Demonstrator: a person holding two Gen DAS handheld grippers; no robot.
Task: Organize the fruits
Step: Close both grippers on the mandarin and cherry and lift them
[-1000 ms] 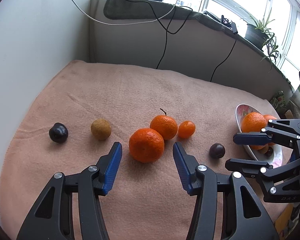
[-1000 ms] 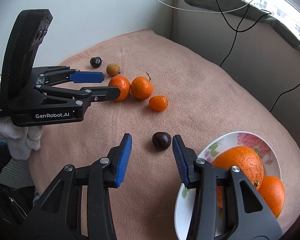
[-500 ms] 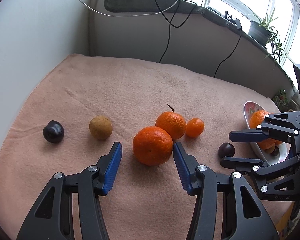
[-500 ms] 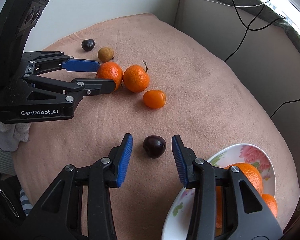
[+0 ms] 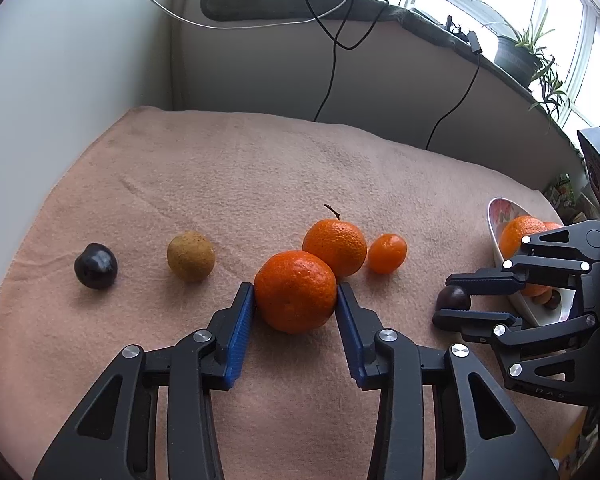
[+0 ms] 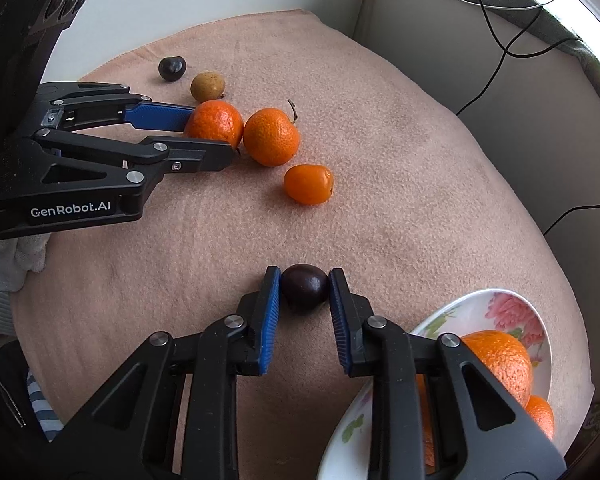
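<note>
— So, where does the left gripper (image 5: pixel 295 304) stand?
— Its blue-padded fingers (image 5: pixel 241 336) are clamped on the big round orange mandarin (image 5: pixel 295 291), which sits on the peach fleece blanket (image 5: pixel 240 176) around its middle, touching a stemmed mandarin (image 5: pixel 335 247) behind it.
— And the right gripper (image 6: pixel 304 289)?
— Closed on the dark glossy plum (image 6: pixel 304 288), pads pressing both its sides, near the blanket's front edge and just beside the white flowered bowl (image 6: pixel 512 308).
— What's in the bowl?
— Two oranges (image 6: pixel 500 360), partly hidden behind the right finger.
— Anything else loose?
— A small oval kumquat (image 6: pixel 309 184) between the two grippers, and toward the blanket's left edge a tan round fruit (image 5: pixel 191 256) and a second dark plum (image 5: pixel 96 265), apart from each other.
</note>
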